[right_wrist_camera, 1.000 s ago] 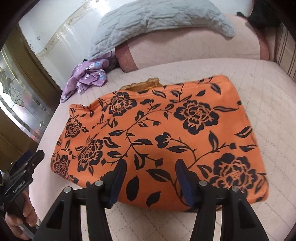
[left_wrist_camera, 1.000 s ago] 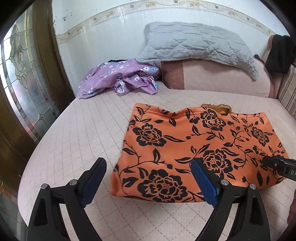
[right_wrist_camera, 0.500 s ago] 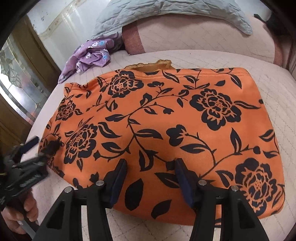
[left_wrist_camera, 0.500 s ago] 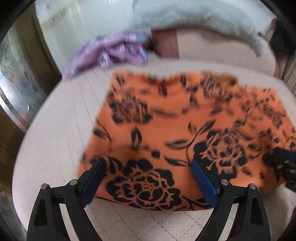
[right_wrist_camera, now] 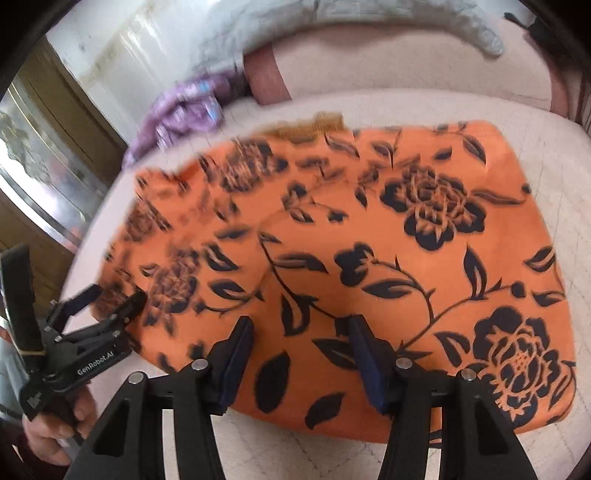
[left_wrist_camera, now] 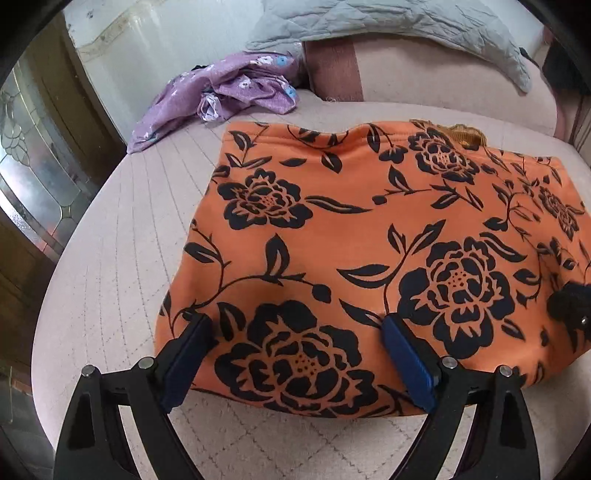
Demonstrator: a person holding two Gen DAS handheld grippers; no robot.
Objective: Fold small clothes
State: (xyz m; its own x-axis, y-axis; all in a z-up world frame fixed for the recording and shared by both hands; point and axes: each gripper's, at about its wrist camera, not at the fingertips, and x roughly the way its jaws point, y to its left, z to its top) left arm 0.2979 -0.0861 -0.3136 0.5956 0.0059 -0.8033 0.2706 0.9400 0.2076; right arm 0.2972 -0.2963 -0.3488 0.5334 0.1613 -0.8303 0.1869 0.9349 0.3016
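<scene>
An orange garment with black flowers (left_wrist_camera: 369,229) lies spread flat on the pink quilted bed (left_wrist_camera: 110,258); it also fills the right wrist view (right_wrist_camera: 369,258). My left gripper (left_wrist_camera: 295,332) is open and empty, low over the garment's near left edge; it shows in the right wrist view too (right_wrist_camera: 107,299), at the garment's left corner. My right gripper (right_wrist_camera: 301,332) is open and empty over the garment's near edge, right of the left one. A small tan piece (left_wrist_camera: 465,134) pokes out from under the garment's far edge.
A crumpled purple floral garment (left_wrist_camera: 229,92) lies at the bed's far left. A grey quilted pillow (left_wrist_camera: 388,26) leans on the padded headboard (left_wrist_camera: 406,74). A glass-panelled wooden door (left_wrist_camera: 40,177) stands left of the bed. A dark cloth (left_wrist_camera: 565,70) hangs at far right.
Both grippers have moved forward and down to the garment's near edge. Both stay open and empty. The garment has not moved.
</scene>
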